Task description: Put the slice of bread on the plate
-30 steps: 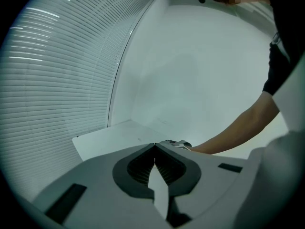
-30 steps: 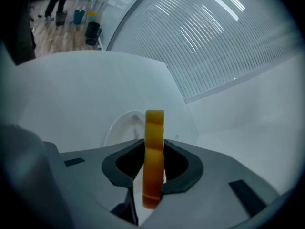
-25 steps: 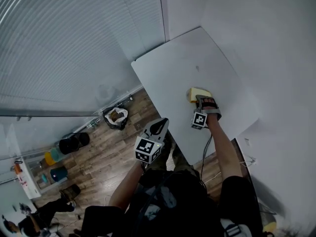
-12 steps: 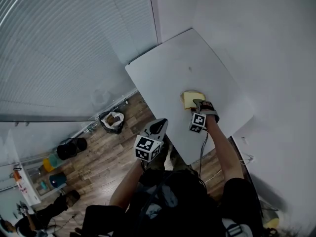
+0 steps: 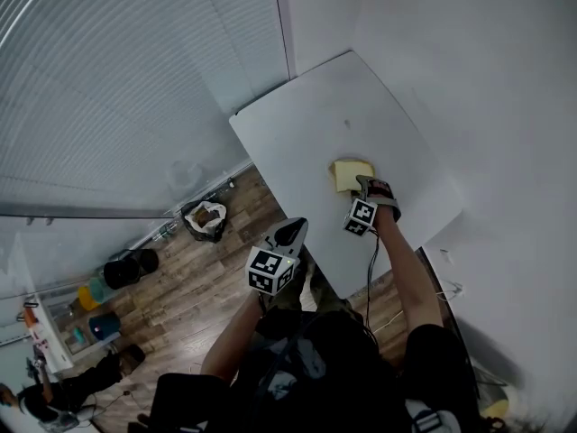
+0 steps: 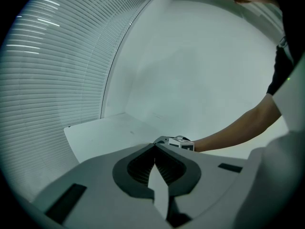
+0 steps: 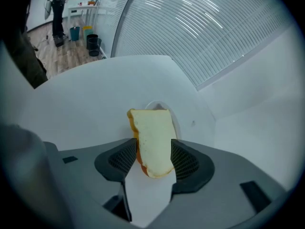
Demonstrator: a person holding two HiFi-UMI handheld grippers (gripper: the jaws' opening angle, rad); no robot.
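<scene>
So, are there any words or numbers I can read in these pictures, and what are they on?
None: no word or number can be read anywhere.
Left white cube with black squares: patterns only, no letters.
Right white cube with black squares: the same.
Pale slice of bread, pale round plate, white table: no print.

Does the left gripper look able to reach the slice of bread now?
Probably yes: only bare table lies between the left gripper and the slice of bread. But the right gripper, jaws just opened, straddles its near end; the far part is free.
</scene>
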